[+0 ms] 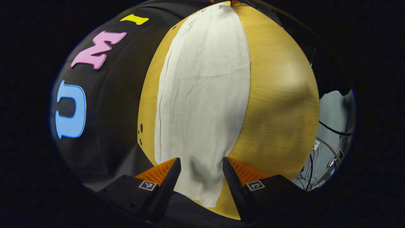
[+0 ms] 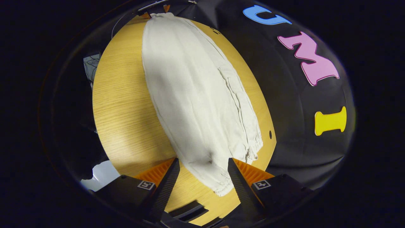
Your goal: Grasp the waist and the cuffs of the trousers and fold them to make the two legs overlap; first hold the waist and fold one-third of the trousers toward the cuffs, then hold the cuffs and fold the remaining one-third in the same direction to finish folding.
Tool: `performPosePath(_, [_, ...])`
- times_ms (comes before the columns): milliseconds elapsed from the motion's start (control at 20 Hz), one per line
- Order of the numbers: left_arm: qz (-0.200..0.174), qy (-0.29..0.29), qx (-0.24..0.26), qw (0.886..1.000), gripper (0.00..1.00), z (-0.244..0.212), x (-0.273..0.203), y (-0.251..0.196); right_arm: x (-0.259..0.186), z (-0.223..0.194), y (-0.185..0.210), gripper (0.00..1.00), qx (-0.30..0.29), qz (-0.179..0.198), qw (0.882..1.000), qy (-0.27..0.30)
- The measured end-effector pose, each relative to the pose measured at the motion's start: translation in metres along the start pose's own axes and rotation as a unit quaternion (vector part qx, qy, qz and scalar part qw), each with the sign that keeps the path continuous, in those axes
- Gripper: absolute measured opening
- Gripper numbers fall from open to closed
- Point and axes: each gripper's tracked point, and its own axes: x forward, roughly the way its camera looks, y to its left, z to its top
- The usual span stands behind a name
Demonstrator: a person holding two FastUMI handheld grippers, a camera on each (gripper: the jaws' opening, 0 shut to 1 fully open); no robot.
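1. The trousers (image 1: 202, 95) lie stretched out lengthwise on the wooden table (image 1: 278, 104), pale and lightly creased, with one leg laid over the other so they form a single long band.
2. In the left gripper view, the left gripper (image 1: 202, 172) sits low over the near end of the trousers, its fingers (image 1: 171, 177) spread wide apart on either side of the cloth.
3. That near end of the fabric runs between the two fingers and hangs just past the table's edge; the fingers do not press on it, and I cannot tell whether they touch it at all.
4. A long seam runs along the left edge of the trousers in this view, and the far end narrows toward the top of the table.
5. In the right gripper view, the right gripper (image 2: 203, 174) is at the opposite end of the trousers (image 2: 193, 95), fingers (image 2: 169, 179) likewise held wide open.
6. The gathered end (image 2: 250, 148) of the trousers, bunched as if elasticated, lies near the right finger, and a corner of cloth reaches down between the fingers without being pinched.
7. The table (image 2: 123, 110) shows bare wood on both sides of the trousers, with a small hole (image 2: 270, 134) near its edge beside the gathered end.
8. Loose cables (image 1: 329, 148) hang beyond the table's edge in the left gripper view.
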Motion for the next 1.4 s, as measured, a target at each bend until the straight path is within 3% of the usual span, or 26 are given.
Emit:
performPosePath(50, [-0.002,0.005,0.006,1.0,0.81,0.0,0.005,0.001,0.003,0.001,-0.003,0.96,-0.002,-0.001,1.0,0.001])
performPosePath(100, [-0.007,0.009,0.011,1.0,0.67,-0.001,0.009,0.0,0.005,0.002,-0.006,0.95,-0.006,-0.002,1.0,0.003])
performPosePath(150, [-0.007,0.014,0.015,1.0,0.63,-0.003,0.012,0.0,0.008,0.001,-0.007,0.95,-0.01,0.0,1.0,0.007])
performPosePath(200, [-0.006,0.016,0.017,1.0,0.45,-0.003,0.015,0.001,0.011,0.0,-0.005,0.93,-0.011,0.006,1.0,0.011])
performPosePath(250, [-0.008,0.017,0.017,1.0,0.39,-0.003,0.015,0.001,0.013,-0.002,-0.004,0.9,-0.01,0.01,1.0,0.016])
performPosePath(350, [-0.012,0.021,0.012,1.0,0.2,-0.004,0.019,-0.001,0.018,-0.005,-0.004,0.65,-0.013,0.007,0.999,0.028])
performPosePath(400, [-0.013,0.022,0.008,1.0,0.13,-0.004,0.02,-0.002,0.021,-0.007,-0.002,0.61,-0.017,0.007,0.999,0.036])
performPosePath(450, [-0.016,0.022,0.003,1.0,0.1,-0.003,0.021,-0.001,0.023,-0.012,0.0,0.51,-0.025,0.005,0.998,0.048])
performPosePath(550, [-0.017,0.021,-0.005,1.0,0.09,-0.003,0.02,-0.002,0.024,-0.012,0.005,0.12,-0.049,0.007,0.997,0.051])
performPosePath(750, [-0.008,0.019,-0.004,1.0,0.06,-0.003,0.021,0.0,0.024,-0.012,0.006,0.05,-0.078,-0.01,0.996,0.05])
performPosePath(900, [-0.004,0.023,-0.008,1.0,0.06,-0.004,0.022,0.002,0.024,-0.013,0.004,0.1,-0.068,-0.021,0.996,0.056])
performPosePath(950, [0.004,0.024,-0.015,1.0,0.06,-0.003,0.022,0.005,0.022,-0.011,0.0,0.05,-0.068,-0.032,0.996,0.055])
performPosePath(1150, [0.067,0.017,-0.066,0.995,0.06,0.002,0.012,0.037,0.01,0.006,-0.027,0.05,-0.055,-0.088,0.994,0.033])
performPosePath(1400, [0.115,0.013,-0.137,0.984,0.05,0.008,0.008,0.082,0.001,0.026,-0.071,0.05,-0.007,-0.139,0.99,0.013])
